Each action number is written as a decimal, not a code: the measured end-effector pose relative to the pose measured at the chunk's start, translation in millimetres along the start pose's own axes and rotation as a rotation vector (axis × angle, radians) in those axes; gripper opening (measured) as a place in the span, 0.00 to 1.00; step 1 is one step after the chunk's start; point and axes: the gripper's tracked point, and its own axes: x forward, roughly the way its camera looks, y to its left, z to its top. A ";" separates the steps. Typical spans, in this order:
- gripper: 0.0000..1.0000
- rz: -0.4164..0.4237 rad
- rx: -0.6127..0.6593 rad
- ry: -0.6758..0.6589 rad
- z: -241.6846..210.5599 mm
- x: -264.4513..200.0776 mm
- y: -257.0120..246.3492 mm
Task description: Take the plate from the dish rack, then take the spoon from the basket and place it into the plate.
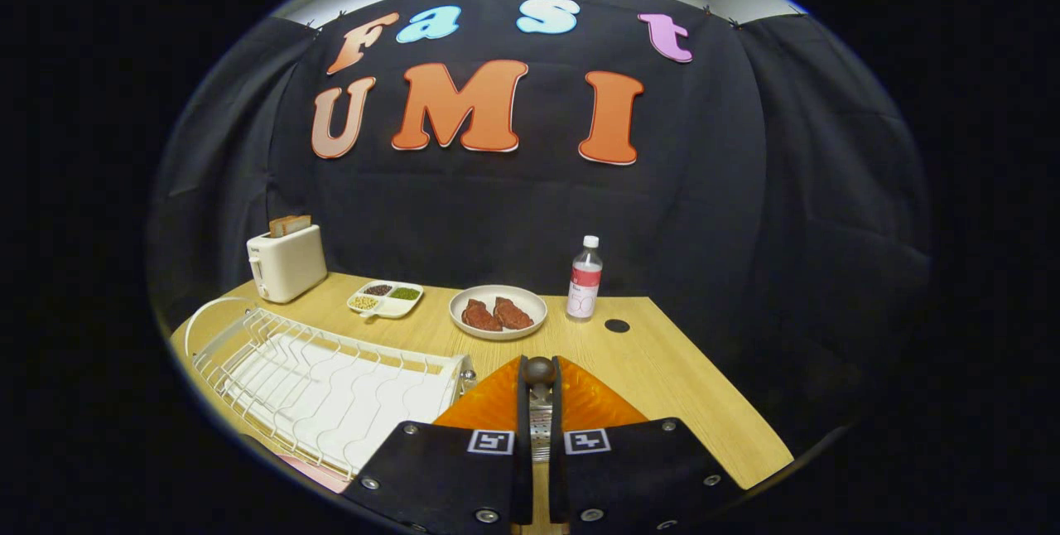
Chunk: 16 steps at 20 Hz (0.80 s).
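My gripper [540,392] is shut on the spoon [540,368]. The spoon's dark rounded end pokes out just past the fingertips, and a metal part with holes shows between the fingers. Directly under and ahead of the fingers lies the orange ribbed plate [490,404] on the wooden table, spreading out to both sides of them. I cannot tell whether the spoon touches the plate. The white wire dish rack [319,382] stands to the left of the plate, with nothing in its slots.
Beyond the fingers sit a white plate [462,321] with two pieces of meat, a divided dish [386,300] of beans, a white toaster [286,263] with bread, and a clear bottle [584,279]. A black round cap [617,325] marks the tabletop. The table's edge [749,427] runs off to the right.
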 end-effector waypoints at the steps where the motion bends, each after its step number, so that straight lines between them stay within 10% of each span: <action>1: 0.08 0.001 0.003 -0.013 7.7 -5.4 -0.5; 16: 0.08 0.366 -0.033 -0.121 66.5 -140.3 87.9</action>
